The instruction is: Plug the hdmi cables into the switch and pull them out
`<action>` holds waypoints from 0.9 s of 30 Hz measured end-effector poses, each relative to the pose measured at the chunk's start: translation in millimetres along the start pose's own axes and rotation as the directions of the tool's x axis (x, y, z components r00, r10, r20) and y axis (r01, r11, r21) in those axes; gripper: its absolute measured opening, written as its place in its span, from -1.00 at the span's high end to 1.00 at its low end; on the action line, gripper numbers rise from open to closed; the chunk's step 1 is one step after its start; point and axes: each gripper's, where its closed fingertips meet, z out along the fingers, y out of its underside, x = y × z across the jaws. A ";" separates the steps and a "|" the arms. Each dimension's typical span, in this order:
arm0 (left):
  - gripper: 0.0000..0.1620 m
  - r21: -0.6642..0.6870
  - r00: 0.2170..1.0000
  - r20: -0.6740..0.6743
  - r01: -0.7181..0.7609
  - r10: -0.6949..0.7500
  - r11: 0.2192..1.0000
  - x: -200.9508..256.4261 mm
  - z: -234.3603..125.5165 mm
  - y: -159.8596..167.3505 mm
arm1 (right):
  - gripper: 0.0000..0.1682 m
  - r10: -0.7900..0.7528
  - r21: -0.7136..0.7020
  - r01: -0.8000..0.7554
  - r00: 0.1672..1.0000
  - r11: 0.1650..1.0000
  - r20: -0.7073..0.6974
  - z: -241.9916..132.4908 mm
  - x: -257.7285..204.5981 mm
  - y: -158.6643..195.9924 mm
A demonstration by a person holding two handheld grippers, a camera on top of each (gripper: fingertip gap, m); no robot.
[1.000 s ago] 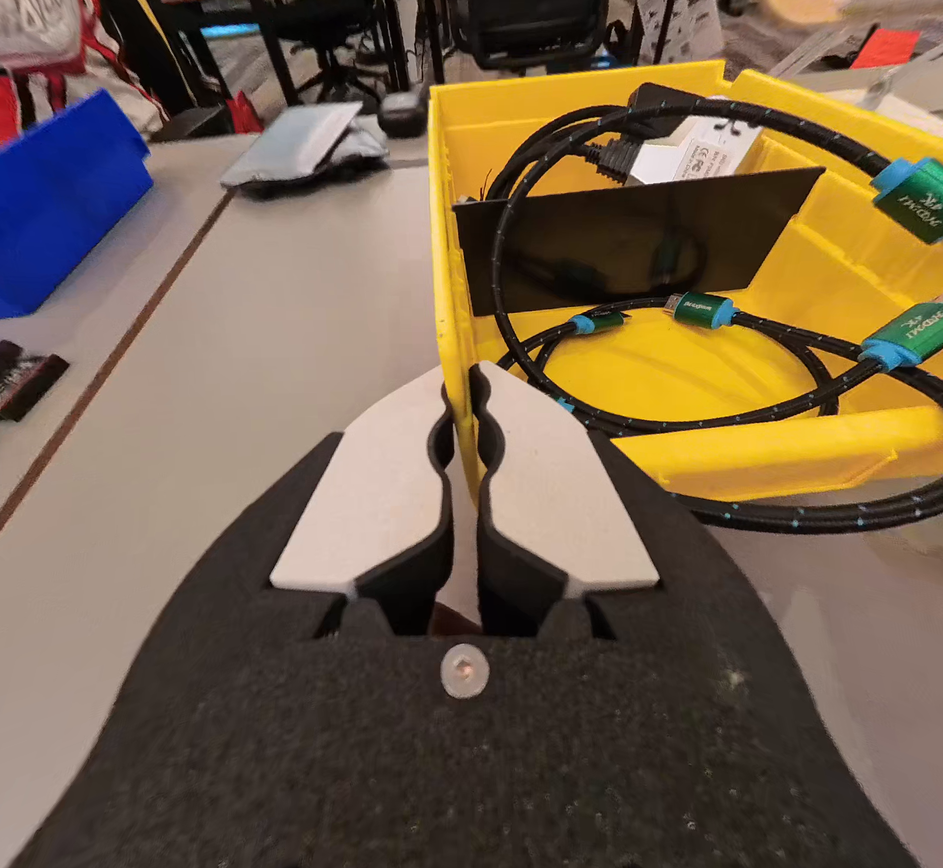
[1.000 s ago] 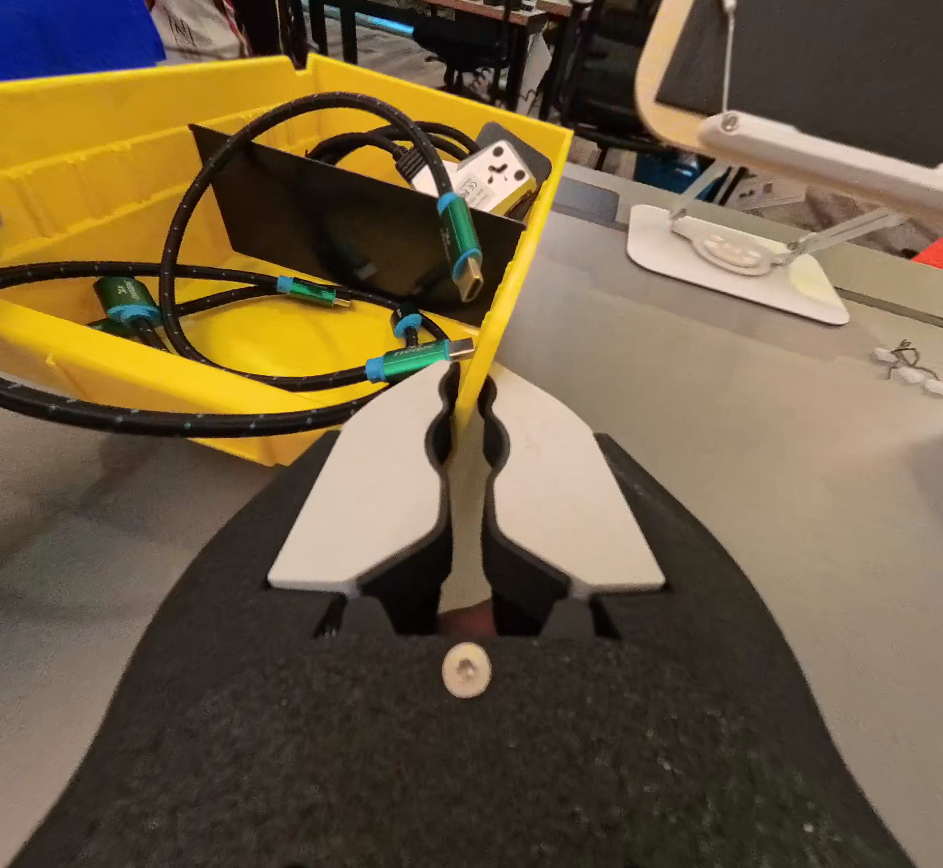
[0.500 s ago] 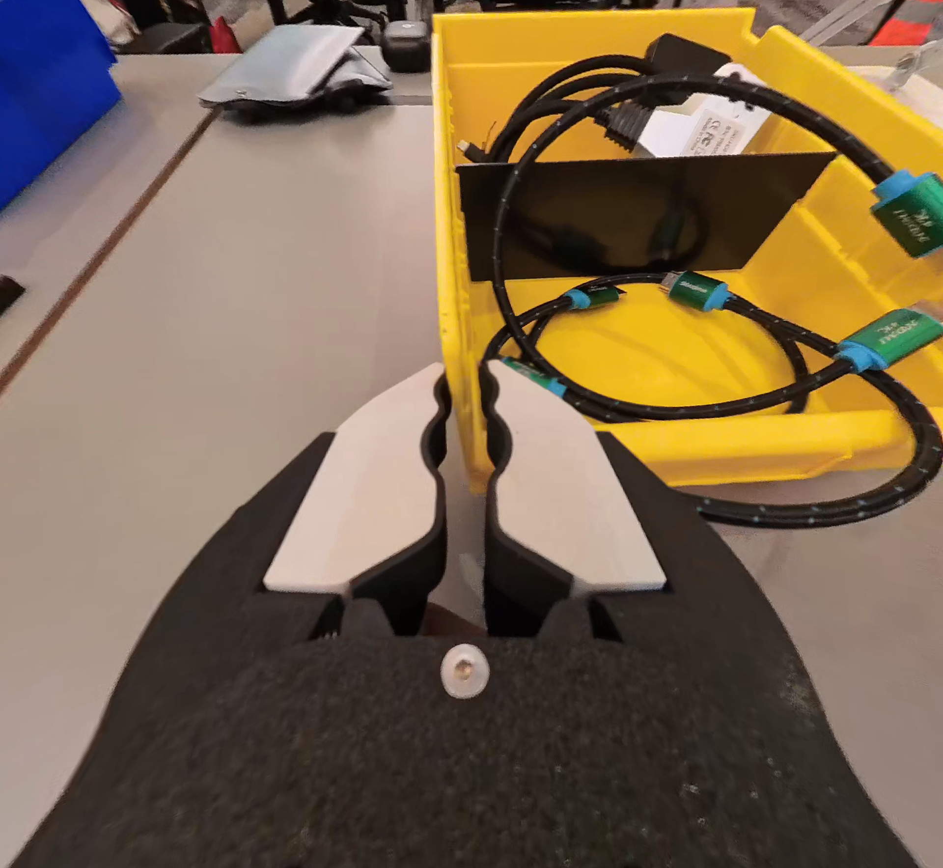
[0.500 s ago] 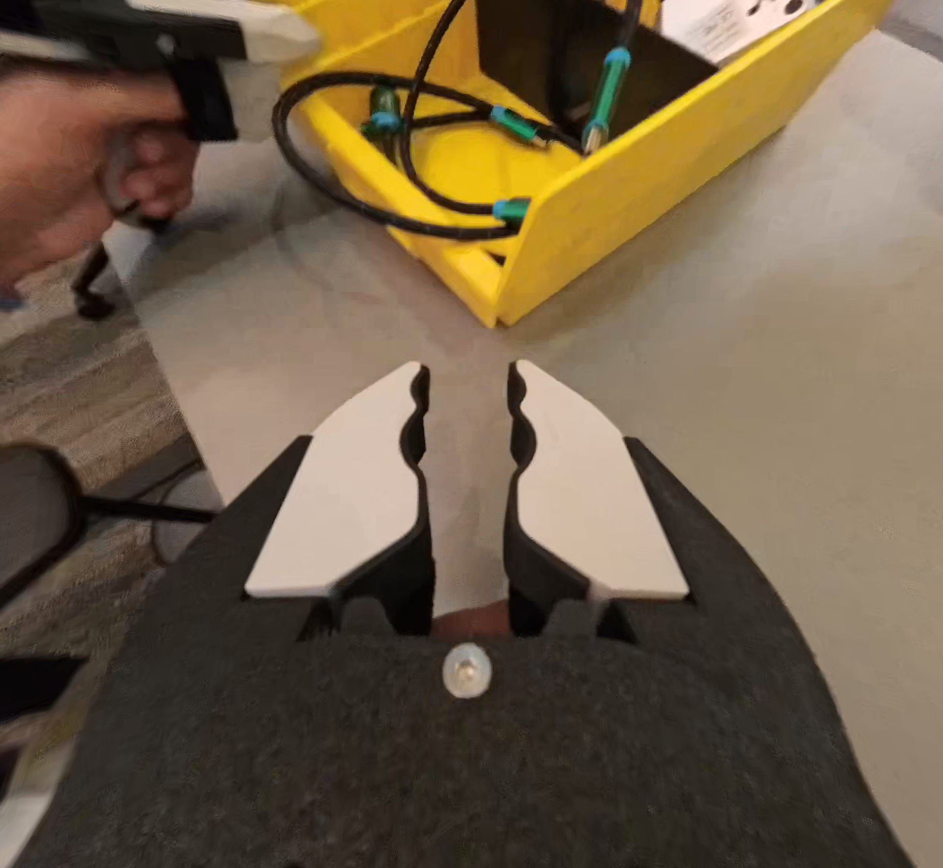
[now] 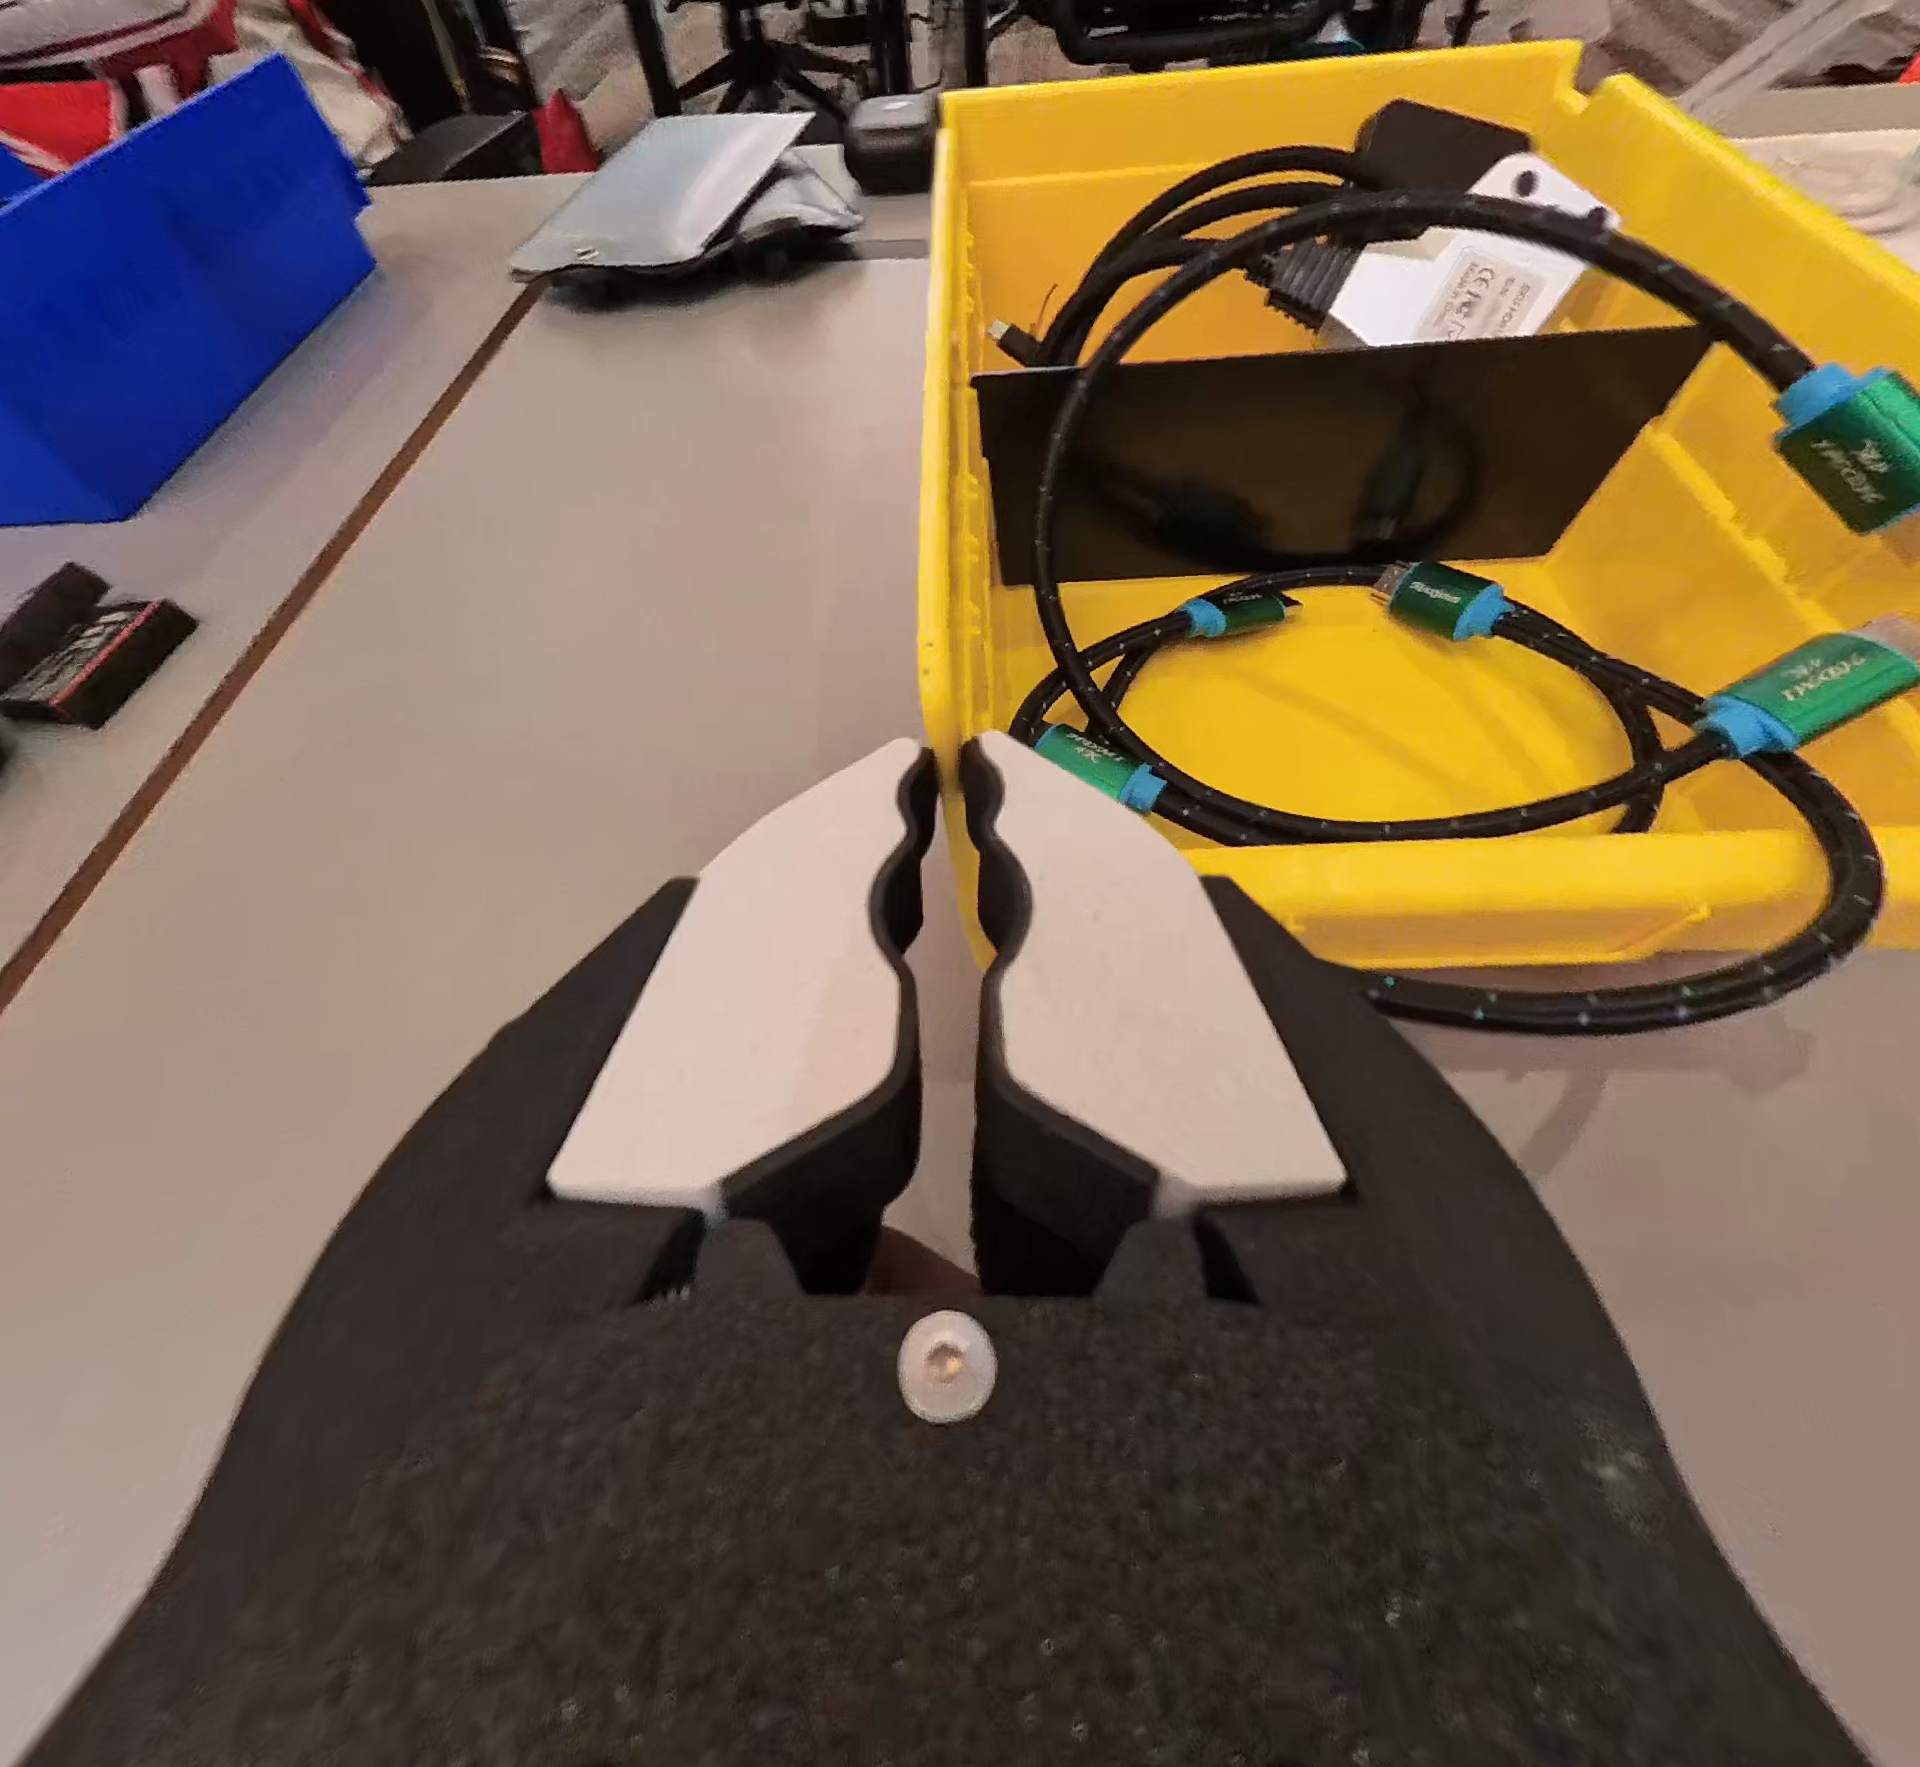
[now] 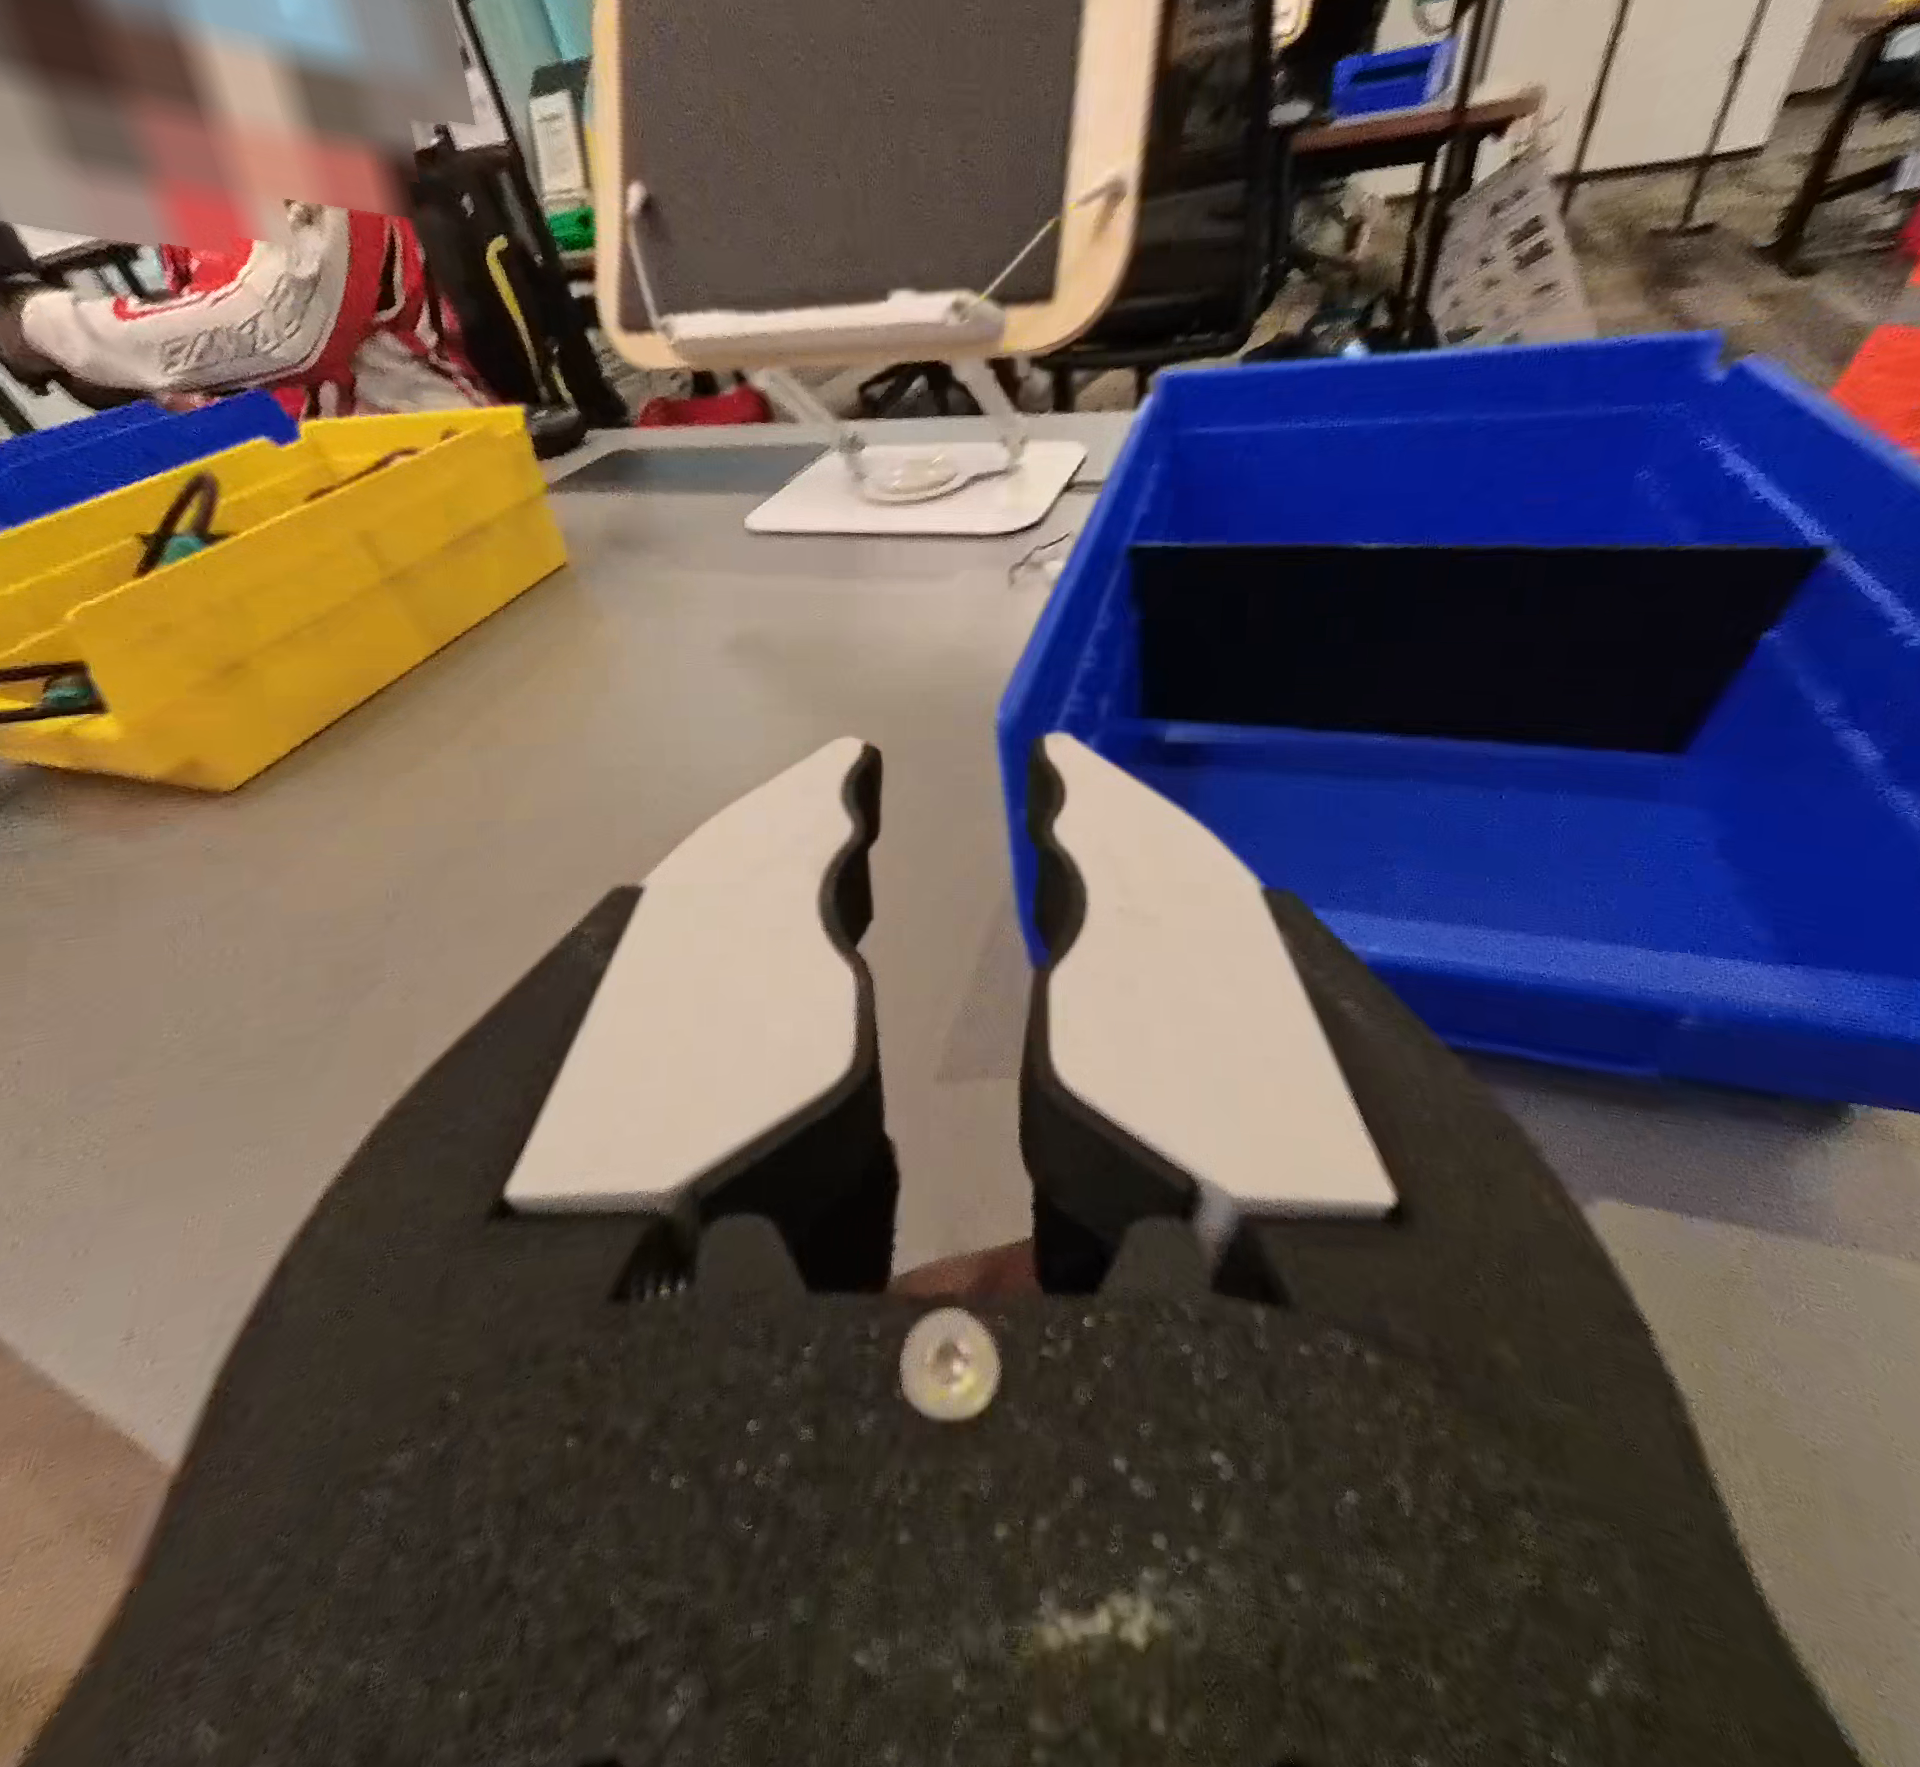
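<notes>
The yellow bin (image 5: 1455, 896) holds several black braided HDMI cables (image 5: 1351, 813) with green plugs. The white switch (image 5: 1455, 294) lies in its back compartment behind a black divider (image 5: 1299, 460). One cable loop hangs over the front wall onto the table. My left gripper (image 5: 947, 761) is shut and empty, its tips just at the bin's front left corner. My right gripper (image 6: 956, 761) is open and empty over the grey table. It points at the front left corner of a blue bin (image 6: 1455, 886). The yellow bin also shows in the right wrist view (image 6: 312, 595), at the far left.
The blue bin's black divider (image 6: 1455, 647) stands across it, and its front compartment shows nothing inside. A framed board on a white stand (image 6: 914, 491) sits behind. In the left wrist view, another blue bin (image 5: 156, 294), a grey pouch (image 5: 686, 200) and a small black packet (image 5: 83, 647) lie to the left. One gripper's finger ends stand about 60 cm off the other's. The small black packet (image 5: 83, 647) sits 35 cm or so from the ends of my left fingers.
My right gripper let go of the yellow bin's wall, opened and swung right to face the blue bin. My left gripper loosened off the bin's corner, then closed with nothing in it.
</notes>
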 end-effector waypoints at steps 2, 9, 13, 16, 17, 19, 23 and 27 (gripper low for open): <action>0.95 0.012 0.998 -0.053 0.029 -0.029 1.000 10.9 6.5 -3.4 | 0.64 0.007 0.024 -0.006 0.997 1.000 -0.073 -2.6 23.1 -5.5; 0.93 0.014 0.999 0.006 -0.051 0.051 0.999 18.5 15.7 -7.5 | 0.52 -0.068 -0.033 0.061 0.952 0.998 -0.298 -0.3 78.4 5.2; 0.92 -0.029 0.995 0.040 -0.092 0.093 0.995 5.3 18.2 -7.2 | 0.52 -0.125 -0.134 0.087 0.941 0.987 -0.316 7.8 95.5 10.1; 0.92 -0.006 0.998 0.018 -0.065 0.065 0.998 5.2 17.2 -6.7 | 0.50 -0.089 -0.226 0.063 0.990 0.972 -0.105 22.5 61.8 21.6; 0.93 -0.010 0.998 0.022 -0.051 0.051 0.999 4.9 16.4 -6.2 | 0.50 -0.056 -0.215 0.048 0.998 0.975 -0.030 26.2 44.2 20.9; 0.92 -0.023 0.999 0.036 -0.033 0.034 0.999 4.6 14.5 -5.5 | 0.50 -0.025 -0.170 0.039 0.996 0.985 0.081 32.7 13.3 16.1; 0.89 -0.037 0.997 0.062 -0.051 0.053 0.998 3.8 9.2 -2.8 | 0.51 -0.009 -0.214 0.011 1.000 0.977 0.009 50.2 6.4 29.1; 0.99 -0.090 0.989 0.136 -0.049 0.061 0.995 -11.9 1.0 9.4 | 0.41 0.011 -0.230 0.004 0.998 0.973 0.063 63.0 -8.3 33.6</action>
